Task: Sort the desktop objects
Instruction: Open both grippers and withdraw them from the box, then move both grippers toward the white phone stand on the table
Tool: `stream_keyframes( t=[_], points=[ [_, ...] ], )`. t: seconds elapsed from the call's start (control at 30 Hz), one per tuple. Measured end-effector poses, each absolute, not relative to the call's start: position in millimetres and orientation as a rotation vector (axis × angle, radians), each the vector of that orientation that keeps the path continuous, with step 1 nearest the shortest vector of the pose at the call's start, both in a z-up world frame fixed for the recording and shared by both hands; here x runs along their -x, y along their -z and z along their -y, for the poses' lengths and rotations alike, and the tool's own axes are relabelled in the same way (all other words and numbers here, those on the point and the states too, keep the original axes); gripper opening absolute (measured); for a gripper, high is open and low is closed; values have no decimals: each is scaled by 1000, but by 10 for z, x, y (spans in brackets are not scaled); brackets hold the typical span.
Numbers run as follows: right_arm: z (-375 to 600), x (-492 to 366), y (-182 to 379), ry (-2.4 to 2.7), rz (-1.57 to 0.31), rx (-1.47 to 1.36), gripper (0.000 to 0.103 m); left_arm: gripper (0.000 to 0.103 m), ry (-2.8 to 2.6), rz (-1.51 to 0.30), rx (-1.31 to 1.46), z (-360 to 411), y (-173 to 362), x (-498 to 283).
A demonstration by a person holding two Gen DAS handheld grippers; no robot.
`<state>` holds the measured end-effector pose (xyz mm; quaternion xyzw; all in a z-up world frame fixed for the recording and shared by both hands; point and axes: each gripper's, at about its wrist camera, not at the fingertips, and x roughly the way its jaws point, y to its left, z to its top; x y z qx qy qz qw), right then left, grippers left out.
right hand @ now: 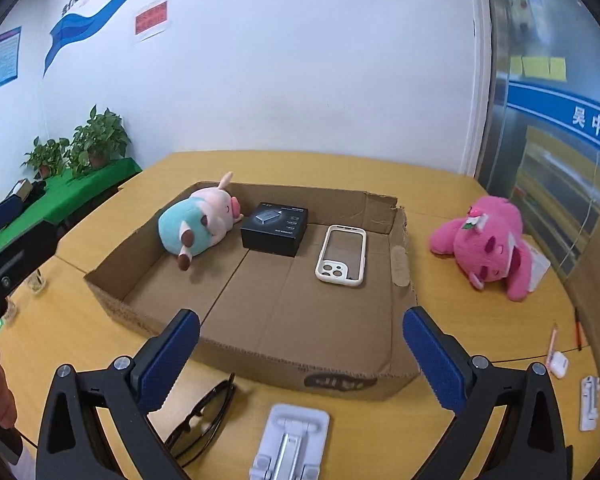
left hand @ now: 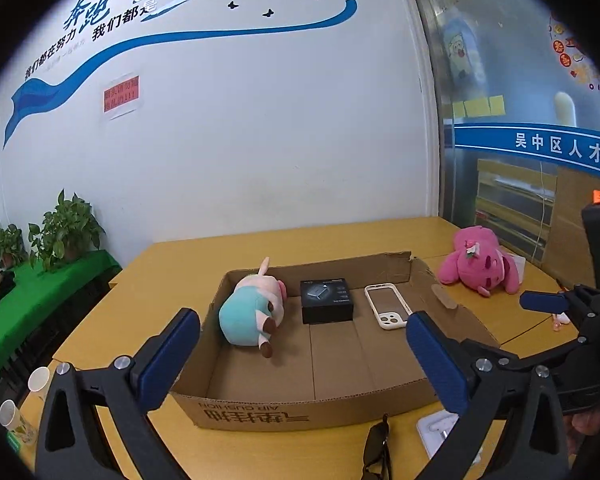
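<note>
An open, shallow cardboard box (left hand: 452, 320) (right hand: 396, 320) lies on the yellow table. Inside it are a teal-and-pink plush pig (left hand: 248, 312) (right hand: 196, 224), a small black carton (left hand: 326, 300) (right hand: 274, 228) and a white phone case (left hand: 388, 306) (right hand: 342, 252). A pink plush bear (left hand: 480, 266) (right hand: 484, 240) lies on the table to the right of the box. Black sunglasses (right hand: 204, 416) (left hand: 376, 452) and a white phone stand (right hand: 292, 440) rest in front of the box. My left gripper (left hand: 302, 320) and right gripper (right hand: 300, 316) hover open over the box's near side, nothing between their blue pads.
At the table's right edge lie a white earbud case (right hand: 558, 362), a pen (right hand: 552, 344) and a small white holder (right hand: 590, 400). Two paper cups (left hand: 38, 380) stand at the left edge. Potted plants (left hand: 68, 228) sit on a green-covered side table by the wall.
</note>
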<state>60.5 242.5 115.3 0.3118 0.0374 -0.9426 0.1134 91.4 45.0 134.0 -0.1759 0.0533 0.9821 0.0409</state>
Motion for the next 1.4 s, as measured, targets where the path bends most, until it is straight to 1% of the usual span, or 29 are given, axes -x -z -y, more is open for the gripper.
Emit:
stream_keyframes(
  t=[0.27,0.6,0.7,0.87,1.0,1.13,1.23,1.37,1.4],
  points=[
    [-2427,-988,-1256,2772,-134,-876,103,103,-2977,-161,545,-553,-1328,-1098],
    [-2557,-1012,-1243,2765,-85,-880,103,103,-2963,-97,616,-546,-1240,-1064],
    [-2543,-1011,-1211,2759,-88,-887,103,103,-2961,-103,630,-554,-1201,-1066],
    [-2524,-1046,-1136,2735,-99,-897,103,103,-2912,-59,693,-523,-1108,-1084],
    [-2631,-1144,-919,2703,-100,-947,103,103,-2835,-8,782,-486,-917,-1113],
    [-2786,-1178,-335,2612,-19,-1164,103,103,-2704,85,910,-508,-616,-1100],
    [-2764,-1183,60,2551,8,-1283,103,102,-2615,143,1012,-559,-395,-1083],
    [-2633,-1096,327,2511,-17,-1327,100,102,-2542,160,1073,-595,-233,-1097],
    [-2611,-1068,365,2508,-28,-1332,97,102,-2541,160,1082,-585,-203,-1105]
  ],
)
